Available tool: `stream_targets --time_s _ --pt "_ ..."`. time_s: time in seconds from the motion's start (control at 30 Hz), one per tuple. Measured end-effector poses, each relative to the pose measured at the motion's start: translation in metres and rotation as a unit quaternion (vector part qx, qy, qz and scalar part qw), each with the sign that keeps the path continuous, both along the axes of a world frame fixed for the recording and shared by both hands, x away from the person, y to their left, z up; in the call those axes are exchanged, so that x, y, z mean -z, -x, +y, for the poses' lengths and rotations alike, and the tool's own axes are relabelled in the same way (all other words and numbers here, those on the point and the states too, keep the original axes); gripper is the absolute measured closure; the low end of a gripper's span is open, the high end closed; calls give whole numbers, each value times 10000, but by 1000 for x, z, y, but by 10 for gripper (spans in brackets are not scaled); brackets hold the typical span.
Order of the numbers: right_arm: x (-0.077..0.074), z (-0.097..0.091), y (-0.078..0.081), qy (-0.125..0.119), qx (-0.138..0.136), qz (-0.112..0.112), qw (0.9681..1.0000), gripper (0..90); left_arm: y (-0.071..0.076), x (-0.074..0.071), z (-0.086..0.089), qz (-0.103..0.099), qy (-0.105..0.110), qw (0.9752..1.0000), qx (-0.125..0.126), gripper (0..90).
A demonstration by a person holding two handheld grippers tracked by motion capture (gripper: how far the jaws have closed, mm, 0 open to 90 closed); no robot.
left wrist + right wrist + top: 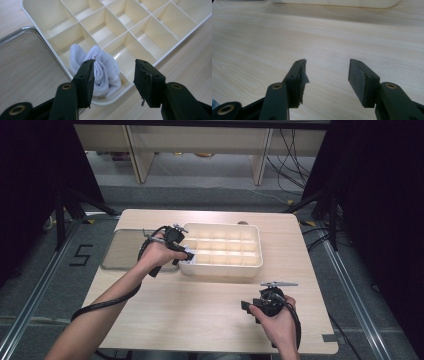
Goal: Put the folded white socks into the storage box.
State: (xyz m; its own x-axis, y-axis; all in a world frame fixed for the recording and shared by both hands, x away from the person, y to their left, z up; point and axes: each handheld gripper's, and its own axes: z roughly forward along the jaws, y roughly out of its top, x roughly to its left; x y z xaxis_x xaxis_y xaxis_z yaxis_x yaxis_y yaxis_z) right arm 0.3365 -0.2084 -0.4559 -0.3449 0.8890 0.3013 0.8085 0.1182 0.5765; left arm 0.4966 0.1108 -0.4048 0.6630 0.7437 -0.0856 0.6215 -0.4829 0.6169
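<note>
A cream plastic organiser box (252, 261) with many square compartments lies on the wooden table. A folded white sock (103, 71) sits in the box's near left corner compartment (192, 258). My left gripper (114, 75) hovers just above that corner, open, with the sock below and apart from its pads. In the high view my left gripper (187, 254) is at the box's left front corner. Near the table's front, my right gripper (327, 75) is open over bare wood with nothing between its jaws; from above, my right gripper (248, 306) is held low in the person's hand.
A clear flat lid (127, 251) lies on the table left of the box, its edge (30, 57) beside the sock's compartment. The other compartments hold nothing. Black curtains and stand legs flank the table; shelving stands behind it.
</note>
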Motion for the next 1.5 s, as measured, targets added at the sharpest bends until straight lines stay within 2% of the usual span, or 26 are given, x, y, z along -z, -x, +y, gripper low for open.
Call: stream_targets --time_s 0.07,0.1,0.17,0.2,0.23,0.3,0.37,0.43,0.6,0.63,0.67,0.7,0.73,0.8,0.83,0.9,1.0,1.07,1.13,1.23,1.3,1.33,1.37,1.4,1.47,1.5 --pt "0 -1 1 64 58 148 9999 489 2 -2 3 -111 106 9999 -20 469" --pt "1 -2 0 31 48 28 10000 489 4 -2 5 -173 95 9998 4 454" --pt "0 -2 1 -14 84 101 9999 489 9 -3 8 -317 117 9994 32 425" --pt "1 -3 0 37 35 28 10000 489 12 -4 9 -360 166 9992 56 416" --pt "1 -4 0 100 65 35 9999 489 15 -5 11 -412 211 9989 59 410" --pt "-1 -4 0 -14 101 114 9999 490 20 -8 15 -467 238 9986 106 402" --pt "0 -4 1 -4 153 89 9998 489 25 -11 20 -565 249 9980 92 399" --pt "0 -4 1 -51 186 177 9997 490 30 -11 26 -647 302 9974 -7 398" --pt "0 -4 1 -74 196 175 9996 489 39 -9 38 -597 388 9975 -1 386" --pt "0 -6 1 41 130 75 9999 489 41 -9 41 -618 413 9972 -12 385" --pt "-2 -6 1 -7 185 121 9998 489 43 -8 43 -662 436 9968 -57 383" --pt "-1 -8 1 42 154 15 9999 489 45 -7 46 -658 455 9968 -64 383" --pt "-3 -8 2 10 286 120 9995 490 47 -6 49 -673 427 9968 -55 383" --pt "-1 -11 2 63 127 -74 9999 489 51 -3 56 -685 436 9967 -69 383" --pt "-3 -10 2 7 183 40 9998 489 53 -2 59 -712 448 9964 -90 382" --pt "-2 -12 2 102 194 15 9998 488 57 0 66 -738 469 9961 -130 382" --pt "-3 -11 2 5 194 23 9998 486 64 0 76 -820 439 9955 -199 381" --pt "-3 -12 2 83 144 -56 9998 486 68 0 83 -903 460 9945 -251 381" --pt "-2 -12 1 29 224 -119 9997 485 73 1 89 -995 477 9934 -321 382" --pt "-5 -12 2 124 347 7 9993 485 81 5 95 -1103 568 9914 -426 386" --pt "-4 -14 2 95 230 -142 9996 485 85 8 99 -1180 620 9900 -458 387" --pt "-5 -14 3 100 264 -132 9995 484 87 9 101 -1202 627 9895 -503 386" --pt "-4 -15 2 1 213 -184 9996 484 90 11 104 -1227 654 9889 -522 386" --pt "-6 -13 3 36 362 7 9993 484 92 12 107 -1234 689 9885 -530 387" --pt "-7 -14 3 45 358 29 9993 483 96 15 111 -1285 691 9874 -608 388" --pt "-5 -13 3 -145 362 -31 9992 483 98 17 113 -1299 711 9871 -614 389"
